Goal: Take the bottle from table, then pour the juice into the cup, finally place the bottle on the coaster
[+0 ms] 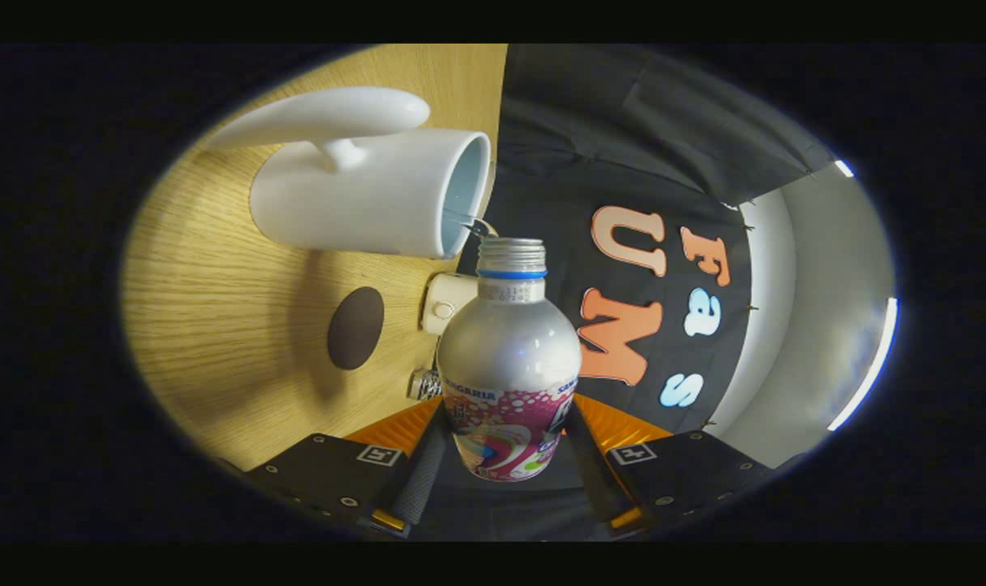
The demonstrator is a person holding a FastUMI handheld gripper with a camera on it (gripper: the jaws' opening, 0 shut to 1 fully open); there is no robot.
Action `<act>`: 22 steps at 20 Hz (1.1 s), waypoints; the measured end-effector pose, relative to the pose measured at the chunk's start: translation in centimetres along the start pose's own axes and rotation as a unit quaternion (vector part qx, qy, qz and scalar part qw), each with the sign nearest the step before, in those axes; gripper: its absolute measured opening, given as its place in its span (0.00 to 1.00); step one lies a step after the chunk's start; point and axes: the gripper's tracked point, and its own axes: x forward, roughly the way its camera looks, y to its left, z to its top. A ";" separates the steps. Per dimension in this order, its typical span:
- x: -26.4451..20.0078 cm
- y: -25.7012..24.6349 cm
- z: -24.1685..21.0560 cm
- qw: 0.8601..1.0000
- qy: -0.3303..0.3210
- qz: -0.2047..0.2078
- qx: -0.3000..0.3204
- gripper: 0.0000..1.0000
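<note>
Tool clamped on the bottle, one finger pressed to each side of its lower, labelled body. Bottle is silvery with a pink, bubbly label band; cap is off, bare threaded neck with a blue ring below it.

View is rolled hard to one side: the wooden tabletop stands like a wall beside the bottle, so the bottle is tipped well over relative to it.

White cup with a long handle sits on the tabletop, its open mouth facing toward the bottle's neck. Bottle mouth is just beside the cup's rim, close to touching. A small dark glint shows at the rim between the two; possibly liquid, but too small to be sure.

Dark round coaster lies flat on the tabletop, near the cup's base side and apart from it, bare.

Small white boxy device at the tabletop's far edge, partly hidden behind the bottle's shoulder. A little metallic object sits near it, too small to identify.
</note>
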 end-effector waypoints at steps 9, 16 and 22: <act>-0.1 0.0 -0.3 1.000 -0.001 0.000 -0.007 0.77; 0.0 -0.1 -0.3 1.000 -0.003 0.000 -0.015 0.77; -0.1 -0.2 -0.2 1.000 -0.006 0.000 -0.023 0.77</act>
